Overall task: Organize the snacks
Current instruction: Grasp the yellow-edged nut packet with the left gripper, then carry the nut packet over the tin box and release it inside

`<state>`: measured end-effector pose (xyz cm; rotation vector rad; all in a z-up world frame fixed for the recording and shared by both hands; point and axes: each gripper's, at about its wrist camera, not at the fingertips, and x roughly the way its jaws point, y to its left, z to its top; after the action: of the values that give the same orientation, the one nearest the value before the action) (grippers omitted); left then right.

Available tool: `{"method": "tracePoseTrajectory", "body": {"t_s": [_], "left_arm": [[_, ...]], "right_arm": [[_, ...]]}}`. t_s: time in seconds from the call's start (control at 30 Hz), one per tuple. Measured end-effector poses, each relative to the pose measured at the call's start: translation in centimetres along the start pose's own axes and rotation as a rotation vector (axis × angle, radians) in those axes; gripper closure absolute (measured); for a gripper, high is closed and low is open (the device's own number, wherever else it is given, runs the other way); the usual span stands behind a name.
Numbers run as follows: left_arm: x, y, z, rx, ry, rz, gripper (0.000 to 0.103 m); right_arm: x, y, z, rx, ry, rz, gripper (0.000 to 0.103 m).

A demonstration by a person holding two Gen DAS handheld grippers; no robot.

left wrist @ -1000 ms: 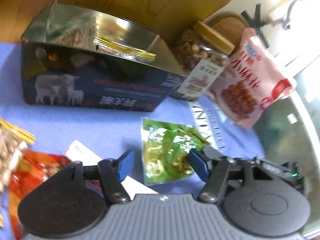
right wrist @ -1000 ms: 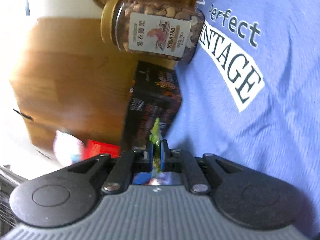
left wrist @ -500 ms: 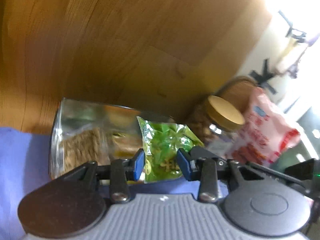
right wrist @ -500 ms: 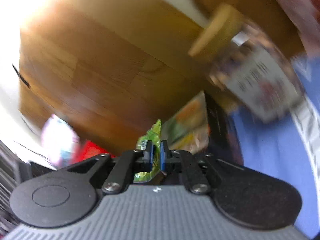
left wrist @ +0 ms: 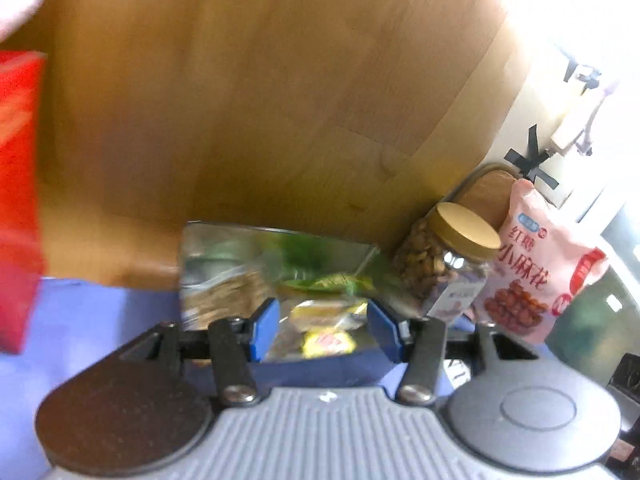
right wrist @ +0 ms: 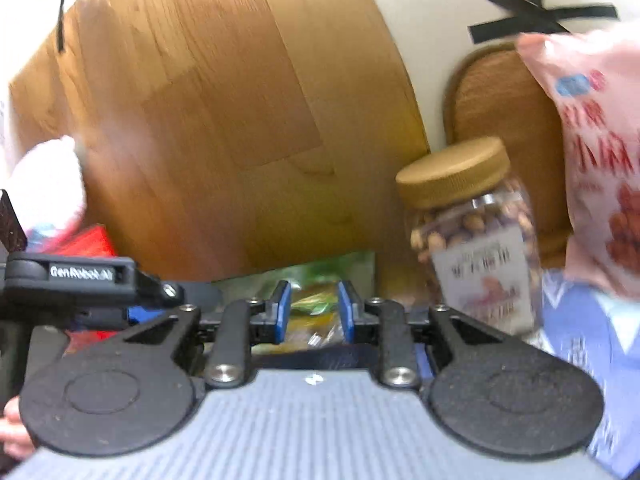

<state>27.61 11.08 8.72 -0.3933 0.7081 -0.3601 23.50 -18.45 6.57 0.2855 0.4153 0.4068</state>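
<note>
An open box with a shiny silver inside [left wrist: 224,256] stands on the blue cloth and holds several snack packets. The green packet [left wrist: 332,282] lies in it on top, above a yellow one [left wrist: 328,342]. My left gripper [left wrist: 324,332] hovers over the box's near edge; its jaws are opening and nothing is between them. In the right wrist view the green packet [right wrist: 316,304] shows beyond my right gripper [right wrist: 312,312], whose jaws are also opening and hold nothing.
A nut jar with a gold lid [left wrist: 444,268] [right wrist: 476,248] and a pink snack bag [left wrist: 536,276] [right wrist: 600,168] stand right of the box. A red box [left wrist: 18,200] is at the far left. A wooden board [left wrist: 280,100] rises behind everything.
The right gripper, shut on the green packet's edge before, has let go. The left gripper closed around the packet and opened again. The packet now lies in the box, and both hands rose.
</note>
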Motion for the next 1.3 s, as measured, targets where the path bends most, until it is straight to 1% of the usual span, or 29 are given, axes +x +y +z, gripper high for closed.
{"method": "tracePoseTrajectory", "body": {"t_s": [0.03, 0.1, 0.17, 0.2, 0.27, 0.3, 0.33, 0.4, 0.47, 0.53, 0.57, 0.67, 0.77, 0.8, 0.83, 0.87, 0.93, 0.97, 1.0, 1.03, 1.07, 1.1, 1.13, 1.2, 1.3], "left_arm": [[-0.9, 0.5, -0.2, 0.003, 0.002, 0.017, 0.054], [-2.7, 1.9, -1.3, 0.002, 0.015, 0.065, 0.053], [-4.0, 3.5, -2.5, -0.019, 0.039, 0.108, 0.051], [-4.6, 4.4, -3.2, -0.033, 0.055, 0.123, 0.051], [-5.1, 6.0, -4.4, -0.070, 0.086, 0.135, 0.050], [-5.3, 7.0, -5.0, -0.098, 0.102, 0.135, 0.047], [-5.4, 7.8, -5.4, -0.125, 0.114, 0.135, 0.046], [-5.6, 9.3, -6.2, -0.177, 0.132, 0.126, 0.046], [-6.2, 10.6, -6.9, -0.237, 0.145, 0.095, 0.046], [-6.8, 10.9, -7.7, -0.292, 0.151, 0.051, 0.046], [-7.5, 11.0, -8.2, -0.321, 0.146, 0.015, 0.045], [-8.4, 10.6, -9.3, -0.343, 0.145, -0.026, 0.045], [-7.4, 9.7, -10.5, -0.349, 0.185, -0.029, 0.045], [-7.1, 9.8, -10.7, -0.353, 0.190, -0.032, 0.049], [-6.6, 10.0, -10.9, -0.358, 0.196, -0.028, 0.052], [-6.3, 10.3, -11.0, -0.370, 0.195, -0.026, 0.055], [-6.0, 11.1, -11.0, -0.404, 0.178, -0.040, 0.063], [-6.1, 11.4, -11.0, -0.415, 0.170, -0.033, 0.065], [-6.1, 11.6, -11.0, -0.414, 0.164, -0.022, 0.071], [-6.0, 11.7, -10.9, -0.410, 0.165, -0.011, 0.073], [-6.0, 11.8, -11.0, -0.410, 0.168, -0.013, 0.073], [-6.1, 11.7, -11.0, -0.403, 0.168, -0.017, 0.075], [-6.3, 11.5, -10.9, -0.389, 0.165, -0.018, 0.075], [-6.9, 10.8, -10.5, -0.358, 0.147, -0.016, 0.075], [-7.6, 9.6, -9.5, -0.319, 0.123, -0.026, 0.075]], "right_arm": [[-0.5, 0.2, -0.6, 0.011, 0.014, 0.027, 0.074], [-1.2, 0.7, -2.1, 0.027, 0.083, 0.104, 0.074], [-0.8, 1.7, -3.4, 0.054, 0.180, 0.173, 0.074], [-0.1, 2.3, -4.0, 0.084, 0.238, 0.224, 0.074], [1.3, 3.4, -5.1, 0.177, 0.342, 0.298, 0.074], [2.0, 4.0, -5.6, 0.218, 0.390, 0.326, 0.074], [2.7, 4.6, -6.1, 0.243, 0.431, 0.346, 0.074], [3.7, 6.1, -6.6, 0.236, 0.468, 0.345, 0.073], [4.5, 7.5, -6.6, 0.204, 0.481, 0.308, 0.072], [5.5, 7.8, -6.6, 0.175, 0.470, 0.258, 0.065], [6.1, 7.8, -6.6, 0.151, 0.460, 0.232, 0.064], [8.0, 8.7, -6.6, 0.084, 0.449, 0.192, 0.063], [10.3, 8.9, -6.7, 0.054, 0.490, 0.189, 0.062], [11.0, 8.8, -6.9, 0.062, 0.516, 0.194, 0.060], [11.3, 8.7, -7.2, 0.070, 0.536, 0.207, 0.060], [10.9, 8.6, -7.3, 0.075, 0.534, 0.224, 0.060], [10.3, 8.4, -7.3, 0.101, 0.566, 0.257, 0.060], [9.8, 8.2, -7.3, 0.129, 0.585, 0.281, 0.061], [9.9, 8.7, -7.5, 0.143, 0.593, 0.296, 0.062], [9.5, 8.9, -7.5, 0.135, 0.591, 0.297, 0.069], [9.1, 9.1, -7.6, 0.113, 0.588, 0.286, 0.073], [8.9, 9.1, -7.5, 0.111, 0.586, 0.285, 0.079], [8.6, 8.9, -7.5, 0.124, 0.582, 0.285, 0.088], [8.1, 8.6, -7.1, 0.147, 0.570, 0.295, 0.088], [7.0, 8.3, -6.2, 0.153, 0.526, 0.307, 0.089]]}}
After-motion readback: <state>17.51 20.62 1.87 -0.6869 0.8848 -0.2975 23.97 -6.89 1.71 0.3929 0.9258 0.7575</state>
